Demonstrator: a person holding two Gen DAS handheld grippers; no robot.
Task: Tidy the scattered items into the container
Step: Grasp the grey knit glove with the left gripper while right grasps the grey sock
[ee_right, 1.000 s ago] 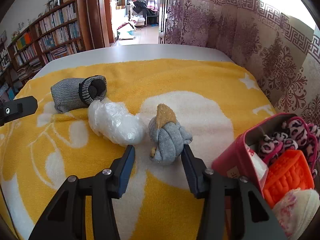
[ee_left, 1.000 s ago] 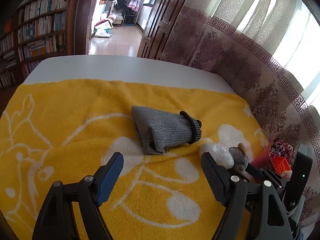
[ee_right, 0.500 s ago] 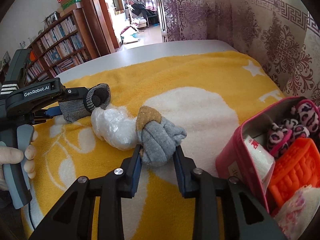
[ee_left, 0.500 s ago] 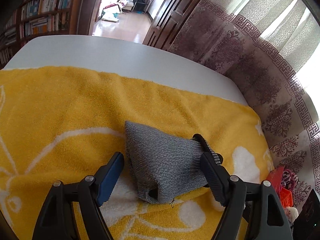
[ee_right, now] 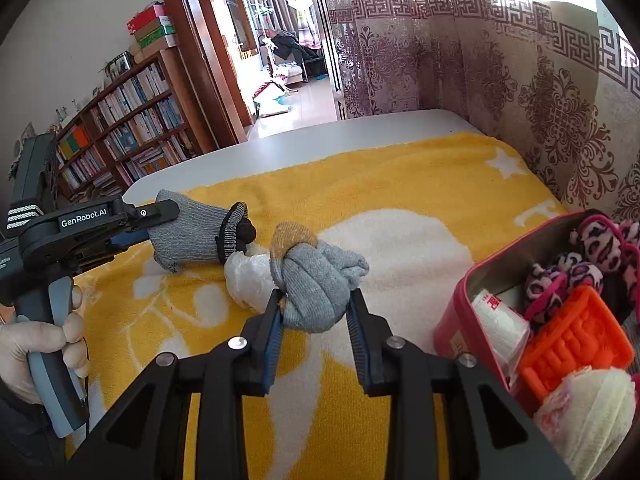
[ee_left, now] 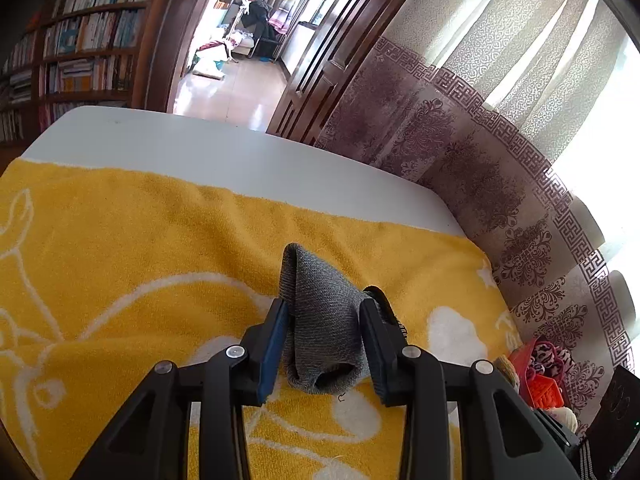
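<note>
Yellow towel (ee_right: 400, 168) below, each hand-held gripper clamps socks: left (ee_left: 324, 340) dark-cuffed sock (ee_left: 324, 320), right (ee_right: 314, 312) sock bundle (ee_right: 316, 280).

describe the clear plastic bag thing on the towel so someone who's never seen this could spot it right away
Start at the yellow towel spread over the white table, with the pink tin at its right edge. Near the towel's middle, the crumpled clear plastic bag lies between the dark grey sock and the knotted light grey sock. It is the only shiny, see-through white lump; its neighbours are knitted grey.

Yellow towel (ee_right: 400, 176) with white motifs, grey knit glove (ee_left: 320, 320), red tin (ee_right: 456, 320), purple-patterned curtain (ee_right: 520, 80)
</note>
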